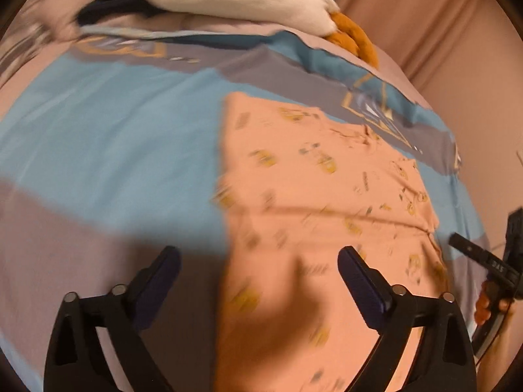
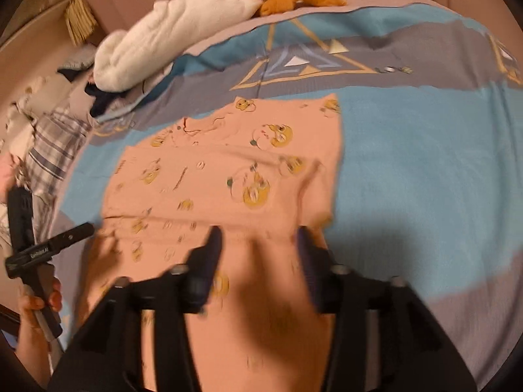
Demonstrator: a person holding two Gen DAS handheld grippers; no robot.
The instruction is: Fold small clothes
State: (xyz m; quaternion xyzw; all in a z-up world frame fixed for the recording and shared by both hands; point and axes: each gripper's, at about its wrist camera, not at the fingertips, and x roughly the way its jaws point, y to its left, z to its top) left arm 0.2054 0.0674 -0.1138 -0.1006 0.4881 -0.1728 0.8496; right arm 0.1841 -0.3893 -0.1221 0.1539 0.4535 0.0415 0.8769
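Left wrist view: nearest, the left gripper (image 1: pixel 258 261) stands spread wide over one peach garment (image 1: pixel 320 196), nothing between its pads. Right wrist view shows the right gripper (image 2: pixel 258 241) parted too, empty, above the garment's near fold (motion blur softens both). That single printed garment lies flat on one bedspread (image 2: pixel 408 163), banded blue and grey with triangle motifs. Farther back rest one white plush (image 2: pixel 163 36) with orange feet, one dark cloth (image 2: pixel 101 98), and a plaid fabric (image 2: pixel 52 150) at the left edge. Pinkish curtains (image 1: pixel 441 39) close the room behind.
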